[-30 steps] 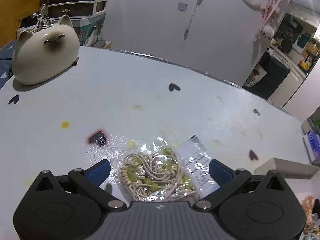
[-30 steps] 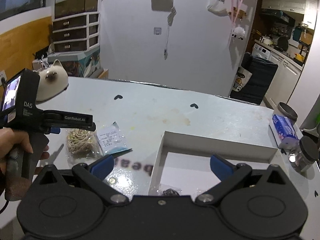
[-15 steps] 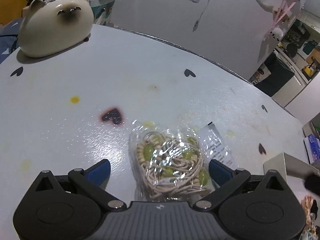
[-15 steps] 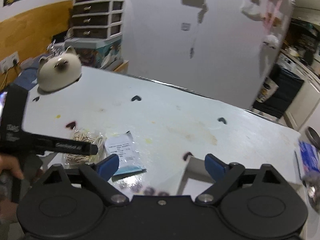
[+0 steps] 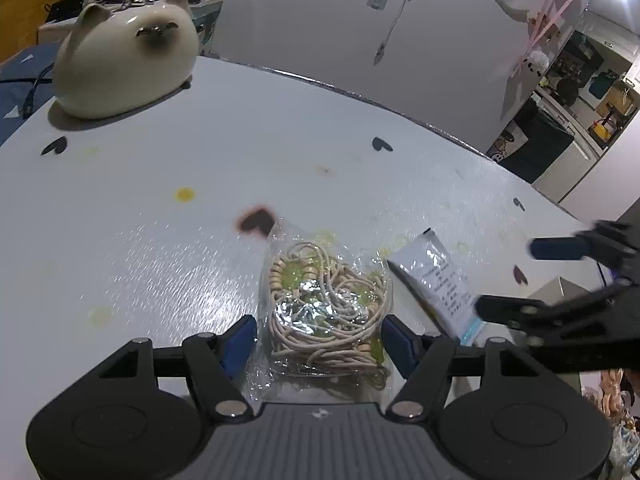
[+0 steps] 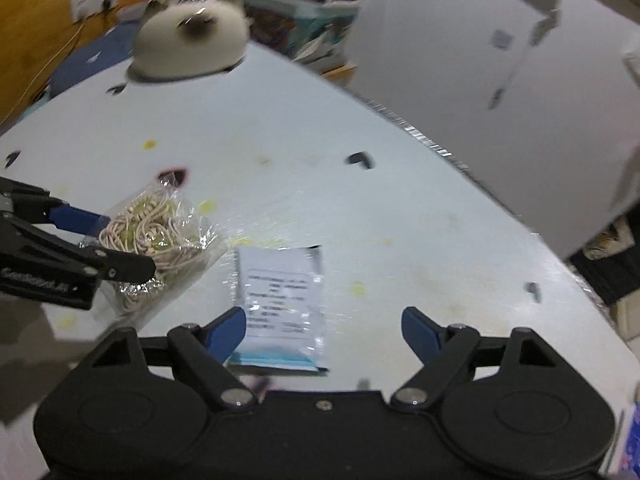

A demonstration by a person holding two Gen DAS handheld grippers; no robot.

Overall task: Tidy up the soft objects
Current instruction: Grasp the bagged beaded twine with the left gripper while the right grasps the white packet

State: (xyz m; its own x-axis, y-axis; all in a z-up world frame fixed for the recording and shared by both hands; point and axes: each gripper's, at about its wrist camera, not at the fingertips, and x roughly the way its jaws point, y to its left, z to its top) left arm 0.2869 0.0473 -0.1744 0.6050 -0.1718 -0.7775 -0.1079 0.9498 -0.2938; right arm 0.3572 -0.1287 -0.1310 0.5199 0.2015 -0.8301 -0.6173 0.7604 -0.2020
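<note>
A clear plastic bag of beige cord and green beads point(image 5: 326, 304) lies on the white table, between the blue pads of my left gripper point(image 5: 320, 340), whose jaws have narrowed onto the bag's two sides. The bag also shows in the right wrist view point(image 6: 156, 236) with the left gripper point(image 6: 108, 244) around it. A flat white and blue packet point(image 6: 280, 300) lies right of the bag, also seen in the left wrist view point(image 5: 436, 280). My right gripper point(image 6: 324, 324) is open and empty just above the packet's near edge.
A cream cat-shaped ceramic pot point(image 5: 124, 52) stands at the table's far left corner. A white box's corner point(image 5: 560, 292) shows at the right, behind the right gripper point(image 5: 560, 276). Dark heart marks and yellow stains dot the table point(image 5: 280, 152).
My left gripper's jaws have closed in onto the bead bag. My right gripper has swung left from the white box to the packet.
</note>
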